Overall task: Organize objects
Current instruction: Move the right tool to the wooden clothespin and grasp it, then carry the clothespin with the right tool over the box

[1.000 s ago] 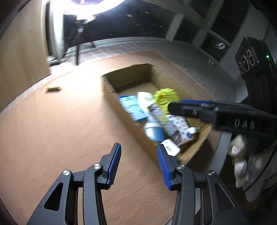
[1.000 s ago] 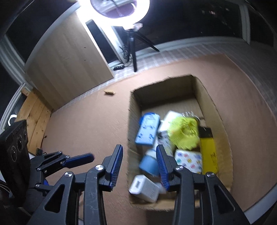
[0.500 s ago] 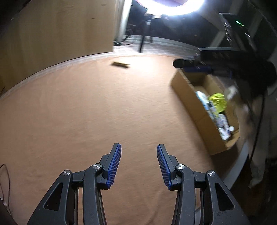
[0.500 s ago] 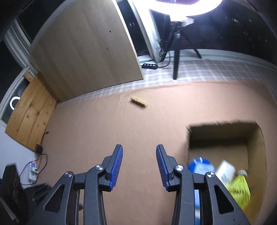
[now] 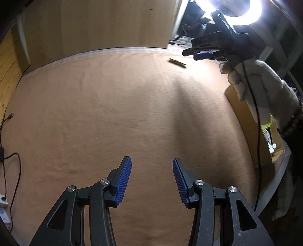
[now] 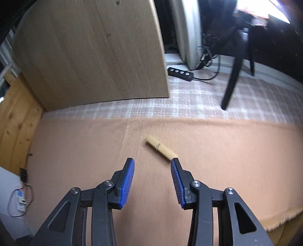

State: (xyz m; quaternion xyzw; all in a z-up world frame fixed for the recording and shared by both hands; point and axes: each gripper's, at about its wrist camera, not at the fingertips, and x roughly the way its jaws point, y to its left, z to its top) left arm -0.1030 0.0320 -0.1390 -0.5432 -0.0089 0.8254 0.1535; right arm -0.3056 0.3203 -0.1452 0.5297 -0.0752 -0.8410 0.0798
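Observation:
A small tan wooden peg (image 6: 161,148) lies on the brown cloth (image 6: 75,151), just beyond the right fingertip of my right gripper (image 6: 152,160). That gripper is open and empty, hovering above the cloth. In the left wrist view the same peg (image 5: 177,62) lies far off, with the right gripper (image 5: 202,54) close over it in a gloved hand (image 5: 261,85). My left gripper (image 5: 151,159) hangs over bare cloth; its jaws are opening with nothing between them. The cardboard box (image 5: 244,117) of sorted items shows at the right edge, mostly hidden by the glove.
A light wooden panel (image 6: 90,53) stands behind the cloth. A black power strip (image 6: 180,72), cables and a black tripod leg (image 6: 232,83) sit on the checked floor. A ring light (image 5: 246,13) glares at top right. Cables (image 5: 13,170) trail at the left.
Both grippers swung left, away from the box. The right gripper came down near the wooden peg; the box has left its view. The left jaws stand slightly wider.

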